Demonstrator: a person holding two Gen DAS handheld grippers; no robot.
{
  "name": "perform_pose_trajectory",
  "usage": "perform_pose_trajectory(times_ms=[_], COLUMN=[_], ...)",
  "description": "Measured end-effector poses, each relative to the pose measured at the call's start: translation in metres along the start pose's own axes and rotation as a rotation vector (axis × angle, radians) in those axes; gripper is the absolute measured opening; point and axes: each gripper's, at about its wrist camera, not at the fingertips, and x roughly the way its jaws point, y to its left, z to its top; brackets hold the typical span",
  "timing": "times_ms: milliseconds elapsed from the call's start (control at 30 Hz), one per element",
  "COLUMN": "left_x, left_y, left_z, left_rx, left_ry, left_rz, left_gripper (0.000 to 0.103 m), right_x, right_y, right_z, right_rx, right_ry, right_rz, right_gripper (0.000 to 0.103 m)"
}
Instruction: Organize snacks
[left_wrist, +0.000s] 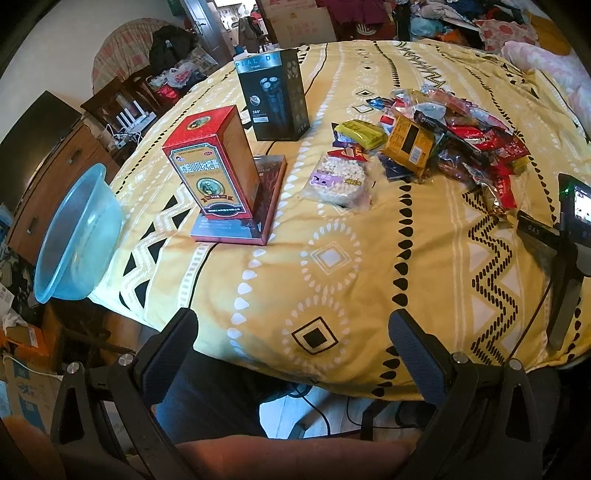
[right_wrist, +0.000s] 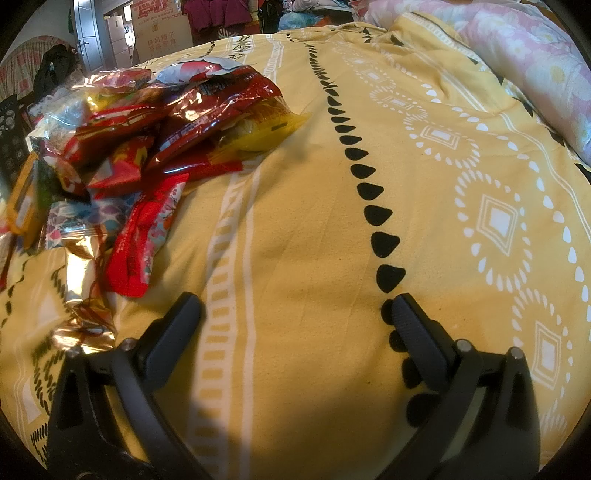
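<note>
A: Snack pile (left_wrist: 443, 136) position?
B: Heaped on the yellow patterned bedspread (left_wrist: 332, 258), far right of centre in the left wrist view. A clear bag of white puffs (left_wrist: 341, 179) lies just left of the heap, a yellow packet (left_wrist: 360, 133) behind it.
A: Other items?
B: Red box (left_wrist: 212, 166) upright on a flat book-like box (left_wrist: 245, 206); black shaver box (left_wrist: 275, 96) upright behind them; blue plastic basin (left_wrist: 75, 236) at the bed's left edge, tilted.
A: Left hand-held gripper (left_wrist: 291, 339)?
B: Fingers spread wide, empty, hovering over the bed's near edge, aimed at the boxes.
A: Right hand-held gripper (right_wrist: 295, 314)?
B: Also wide, empty, low over bare bedspread; the heap (right_wrist: 147, 129) sits up-left of it, a red packet (right_wrist: 144, 240) nearest its left finger (right_wrist: 173, 325).
</note>
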Motion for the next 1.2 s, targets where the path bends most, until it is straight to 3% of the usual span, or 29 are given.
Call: perform_pose_trajectory(times_ms=[1200], left_x=[-0.0028], left_y=[0.0071], left_z=[-0.0017], left_rx=[-0.032], left_ry=[0.001], left_rz=[-0.030], left_gripper=[0.103], right_x=[0.0000], right_y=[0.0000], right_z=[0.0000], right_rx=[0.000], right_ry=[0.000], right_rz=[0.000], right_gripper=[0.103])
